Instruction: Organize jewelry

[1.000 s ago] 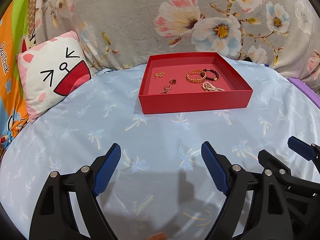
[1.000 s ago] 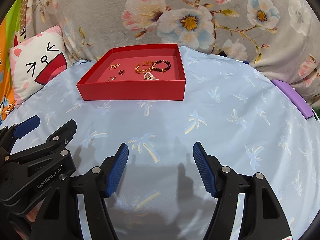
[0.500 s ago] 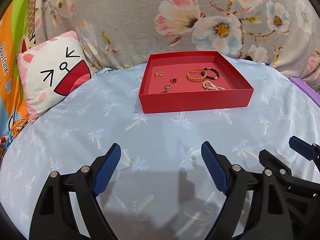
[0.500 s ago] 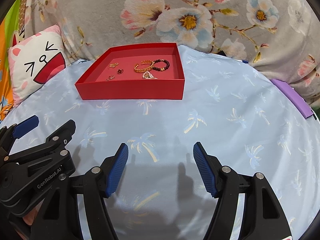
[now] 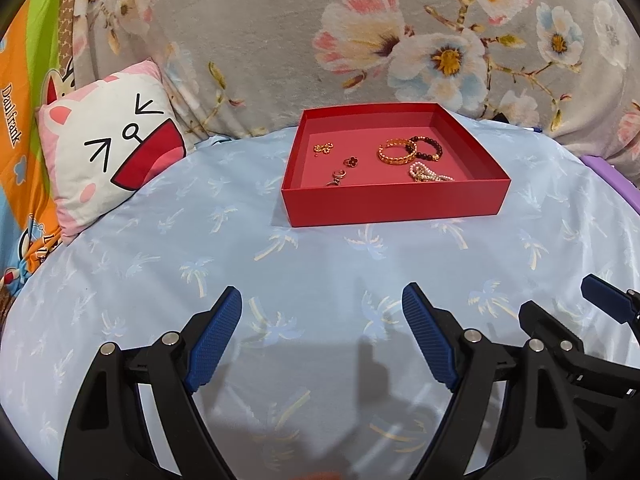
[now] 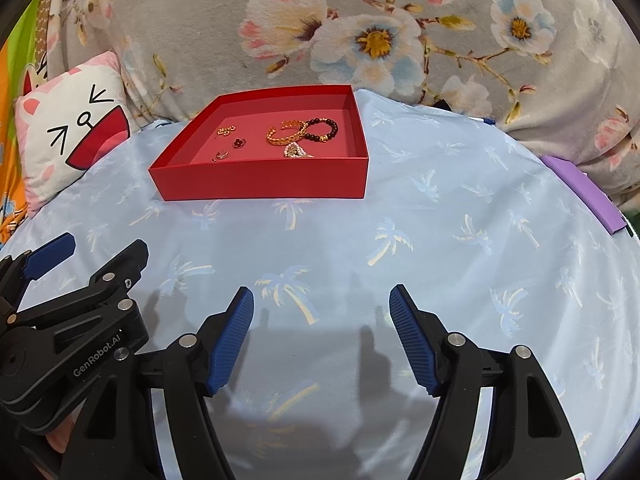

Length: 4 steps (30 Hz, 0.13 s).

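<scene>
Left gripper (image 5: 322, 300): jaws spread wide, nothing between the blue ribbed pads, poised above the pale blue palm-print sheet (image 5: 320, 256). Its black frame also shows at the lower left of the right wrist view.

Right gripper (image 6: 321, 300): jaws apart and opening, nothing between them, above the same sheet, just beside the left gripper.

Red tray (image 5: 394, 202): shallow, open-topped, square, resting on the sheet ahead of both grippers and well apart from them.

Contents of the tray, all loose on its floor:
- gold chain-link bangle (image 5: 397, 152), right of centre;
- dark bead bracelet (image 5: 428, 148), touching or overlapping the bangle on its right;
- pearl strand (image 5: 430, 174) bunched near the front wall;
- small gold piece (image 5: 323, 148) toward the back left, too small to identify with confidence;
- dark clover-shaped piece (image 5: 351, 161) near the middle;
- ring-like metal piece (image 5: 338, 176) at the front left.

Surroundings: cat-face cushion (image 5: 108, 152) at the left edge of the sheet; grey floral blanket (image 5: 360, 40) behind the tray; purple flat object (image 6: 580, 192) at the right edge of the sheet.
</scene>
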Available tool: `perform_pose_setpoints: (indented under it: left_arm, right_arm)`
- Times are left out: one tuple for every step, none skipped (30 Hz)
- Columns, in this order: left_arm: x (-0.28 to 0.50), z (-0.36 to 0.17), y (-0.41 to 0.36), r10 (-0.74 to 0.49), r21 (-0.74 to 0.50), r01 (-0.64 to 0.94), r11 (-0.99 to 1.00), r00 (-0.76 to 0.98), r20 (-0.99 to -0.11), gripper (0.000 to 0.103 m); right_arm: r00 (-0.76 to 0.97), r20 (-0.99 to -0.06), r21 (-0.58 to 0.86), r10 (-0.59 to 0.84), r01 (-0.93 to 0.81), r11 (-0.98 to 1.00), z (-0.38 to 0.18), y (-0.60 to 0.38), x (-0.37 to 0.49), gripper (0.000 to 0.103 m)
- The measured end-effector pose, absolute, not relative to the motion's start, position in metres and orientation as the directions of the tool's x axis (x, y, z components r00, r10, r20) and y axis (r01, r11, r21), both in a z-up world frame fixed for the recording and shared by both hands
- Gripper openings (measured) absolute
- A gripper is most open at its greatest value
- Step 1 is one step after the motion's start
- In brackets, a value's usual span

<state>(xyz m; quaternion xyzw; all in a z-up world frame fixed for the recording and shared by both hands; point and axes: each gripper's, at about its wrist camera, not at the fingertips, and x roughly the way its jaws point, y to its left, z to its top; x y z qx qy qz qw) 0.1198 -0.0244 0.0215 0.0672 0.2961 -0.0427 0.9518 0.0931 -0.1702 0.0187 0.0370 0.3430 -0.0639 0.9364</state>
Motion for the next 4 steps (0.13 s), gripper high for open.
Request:
perform_pose_setpoints:
  left_arm:
    - [0.1198, 0.0216, -0.024, -0.044, 0.099, 0.122, 0.988, 0.821, -0.57, 0.08]
    - [0.1199, 0.0215, -0.0237, -0.045, 0.098, 0.122, 0.988, 0.82, -0.571, 0.08]
    - [0.1207, 0.0213, -0.0237, -0.045, 0.097, 0.122, 0.988, 0.819, -0.573, 0.08]
    - [0.1211, 0.0211, -0.0236, -0.045, 0.096, 0.122, 0.988, 0.817, -0.574, 0.08]
  right_arm:
    - [0.757, -0.647, 0.026, -0.094, 0.145, 0.989, 0.0188, -0.1709, 0.0937, 0.071]
    - [0.757, -0.647, 0.027, -0.094, 0.146, 0.989, 0.0186, -0.1724, 0.0934, 0.071]
    - [0.756, -0.648, 0.026, -0.094, 0.146, 0.989, 0.0187, -0.1723, 0.0938, 0.071]
    - [0.757, -0.647, 0.025, -0.095, 0.146, 0.989, 0.0189, -0.1716, 0.0938, 0.071]
